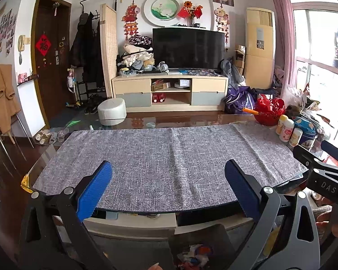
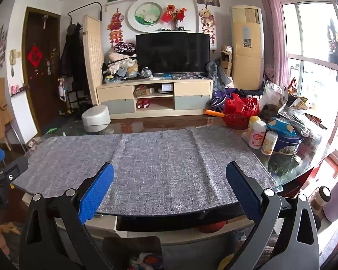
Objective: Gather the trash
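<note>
— Hovering over the near edge of the grey mat [image 1: 160, 157], left gripper [image 1: 169, 164] spread wide, blue pads [image 1: 94, 193] well apart with only mat showing between.

— And the right gripper [image 2: 170, 166]?

— Same stance, just beside the left one: fingers far apart, clamped on nothing, pointed across the mat toward the television [image 2: 172, 52].

— Whereabouts of the trash?

— Down low, below the table edge, close under both grippers. Crumpled wrappers [image 1: 193, 255], white, red and blue, lying in a dark bin [image 1: 198, 234]. Seen again at the bottom of the right wrist view, blurred.

— Touching either claw?

— No. Well below the fingertips, apart from both.

— Mat surface?

— Flat on the glass-topped table [image 1: 191, 118], creased in two lines running front to back.

— Right end of the table?

— Crowded. Three pale bottles [image 2: 256, 137] upright in a cluster at the mat's far right corner, a blue tin [image 2: 286, 144] just behind, a red openwork basket [image 2: 238, 110] farther back, crinkled bags [image 2: 297, 110] heaped toward the window.

— Beyond the table?

— White round stool [image 1: 112, 114] on the dark floor, pale TV cabinet [image 1: 170, 91] behind, clothes piled on its left end.

— Anything of the person?

— A fingertip at the bottom edge of the left wrist view; skin-coloured blur at the lower left of the right wrist view, too smeared to identify further.
</note>
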The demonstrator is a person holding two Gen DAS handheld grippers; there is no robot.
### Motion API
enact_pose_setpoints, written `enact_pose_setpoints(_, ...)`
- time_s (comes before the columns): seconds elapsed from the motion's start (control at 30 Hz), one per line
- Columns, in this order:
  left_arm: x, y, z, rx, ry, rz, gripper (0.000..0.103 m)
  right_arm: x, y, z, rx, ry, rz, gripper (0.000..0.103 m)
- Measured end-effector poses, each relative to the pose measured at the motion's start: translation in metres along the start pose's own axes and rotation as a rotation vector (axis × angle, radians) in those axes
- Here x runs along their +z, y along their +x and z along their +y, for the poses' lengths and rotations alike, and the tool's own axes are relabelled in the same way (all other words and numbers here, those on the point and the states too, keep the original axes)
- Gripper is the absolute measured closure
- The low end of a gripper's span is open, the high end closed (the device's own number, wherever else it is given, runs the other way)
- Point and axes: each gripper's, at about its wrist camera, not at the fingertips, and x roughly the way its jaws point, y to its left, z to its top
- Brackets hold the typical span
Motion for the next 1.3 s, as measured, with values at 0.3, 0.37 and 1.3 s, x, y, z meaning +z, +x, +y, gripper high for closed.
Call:
enact_pose_setpoints(0.3,-0.0032,0.0042,0.0003,-0.008,0.000,0.013,0.008,-0.0020,-0.0001,0.0008,0.003,0.006,0.008,0.003)
enact_pose_setpoints(0.37,-0.0036,0.0044,0.0004,-0.008,-0.001,0.013,0.008,-0.0020,-0.0002,0.0014,0.005,0.008,0.008,0.003)
enact_pose_setpoints(1.3,-0.0013,0.0009,0.0004,0.003,-0.016,0.002,0.008,-0.0046,-0.0008,0.0085,0.013,0.006,0.010,0.003)
